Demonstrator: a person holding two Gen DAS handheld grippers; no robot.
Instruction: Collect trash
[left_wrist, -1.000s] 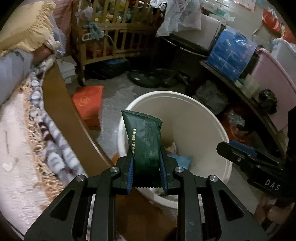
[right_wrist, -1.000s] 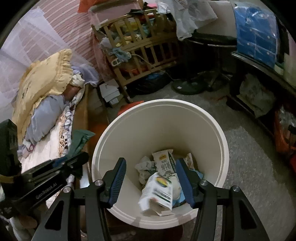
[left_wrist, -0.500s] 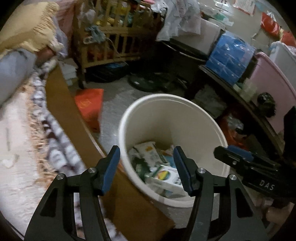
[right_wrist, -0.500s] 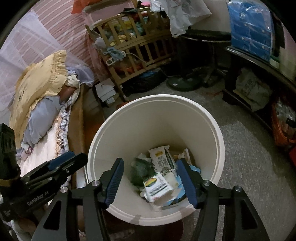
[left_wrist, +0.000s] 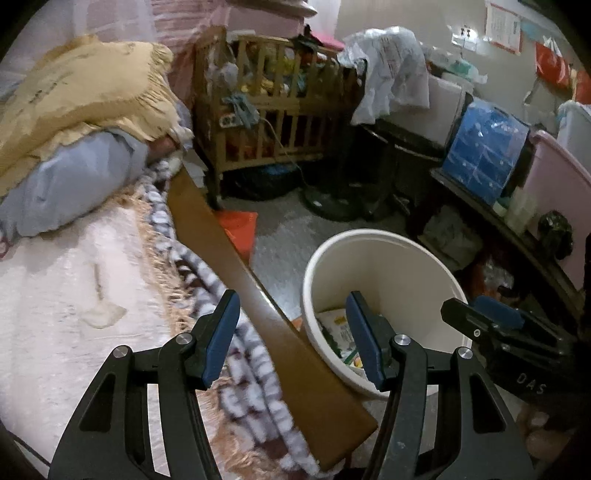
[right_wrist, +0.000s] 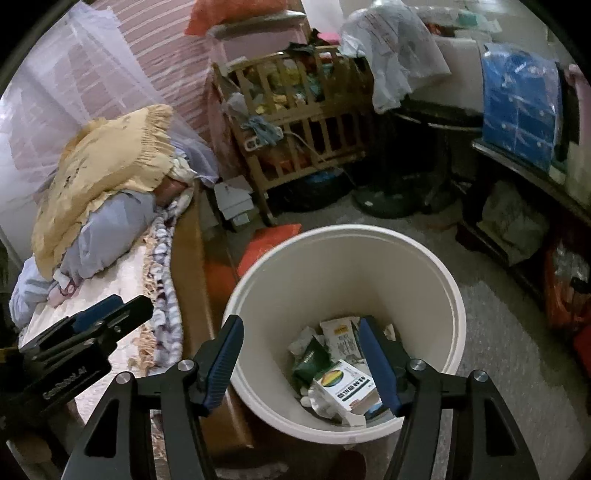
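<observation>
Two claws above a white bin (right_wrist: 436, 273), left claw (left_wrist: 291, 332) parted and empty, right claw (right_wrist: 301, 354) opening, empty.

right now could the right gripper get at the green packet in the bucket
Probably yes. The right gripper, its jaws opening and empty, hangs over the white bucket's open top, and the green packet lies uncovered on the trash pile. Only the deep wall means a long reach down.

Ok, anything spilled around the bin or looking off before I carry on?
Nothing stands out. The white bin stands upright on the floor beside the bed, and the green packet and cartons lie inside it. No trash shows on the floor around it. Both tools are empty.
</observation>
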